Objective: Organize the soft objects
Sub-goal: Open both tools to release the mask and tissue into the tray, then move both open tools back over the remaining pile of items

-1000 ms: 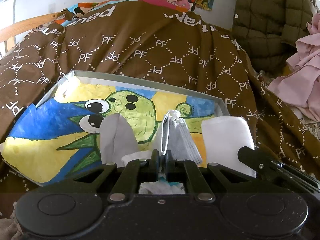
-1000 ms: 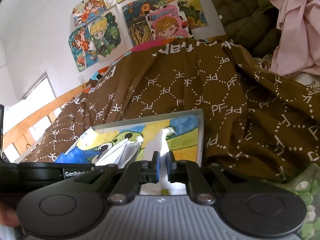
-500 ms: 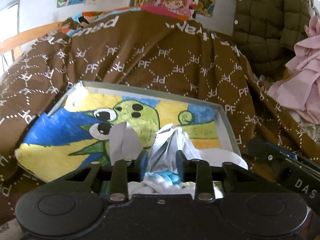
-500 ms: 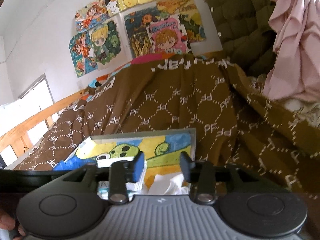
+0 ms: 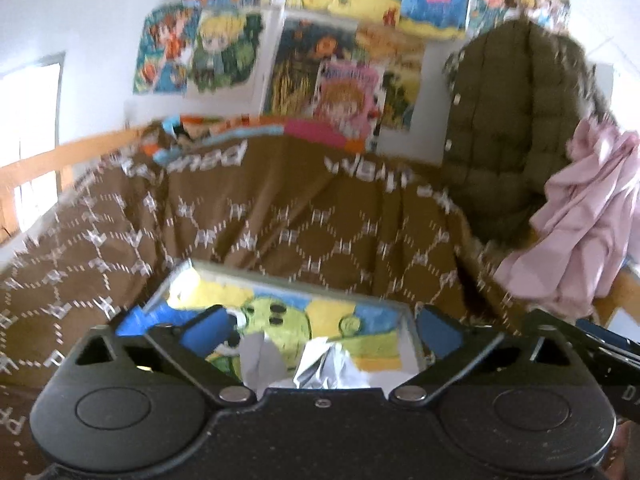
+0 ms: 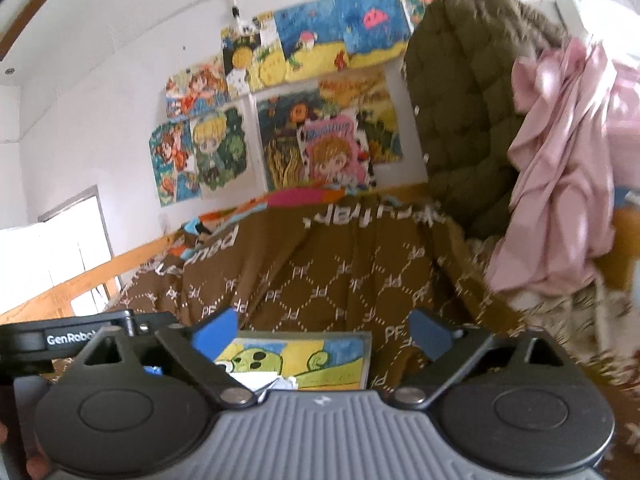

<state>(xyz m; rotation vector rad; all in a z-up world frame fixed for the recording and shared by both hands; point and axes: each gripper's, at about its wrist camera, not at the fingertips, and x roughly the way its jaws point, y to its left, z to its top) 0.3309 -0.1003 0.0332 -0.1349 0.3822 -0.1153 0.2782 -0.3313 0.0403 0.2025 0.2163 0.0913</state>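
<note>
1. Left wrist view: the left gripper (image 5: 322, 330) has its jaws spread wide and opening further, the blue pads (image 5: 208, 330) far out to either side. Nothing is pinched between them; the claw is released.
2. Beyond and below the gap lies the shallow tray (image 5: 412, 320), its floor painted with a green cartoon creature on yellow and blue. It rests on the brown patterned blanket (image 5: 280, 216).
3. At the tray's near edge, just past the gripper body, sit the soft things: a crumpled grey-white cloth (image 5: 320, 368) and a pale folded piece (image 5: 256, 356) to its left. Neither touches the pads. The picture is blurred, so finer detail is lost.
4. At the far right edge a part of the other black tool shows.
5. Right wrist view: the right gripper (image 6: 320, 334) also stands wide, jaws opening, with nothing held between its blue pads (image 6: 218, 330).
6. The same tray (image 6: 366, 356) lies near, between the fingers, and a white scrap of soft cloth (image 6: 260, 382) shows at its near edge, clear of the pads.
7. Far right, a pink garment (image 6: 560, 168) hangs beside an olive quilted jacket (image 6: 460, 100); drawings (image 6: 280, 120) cover the far wall.
</note>
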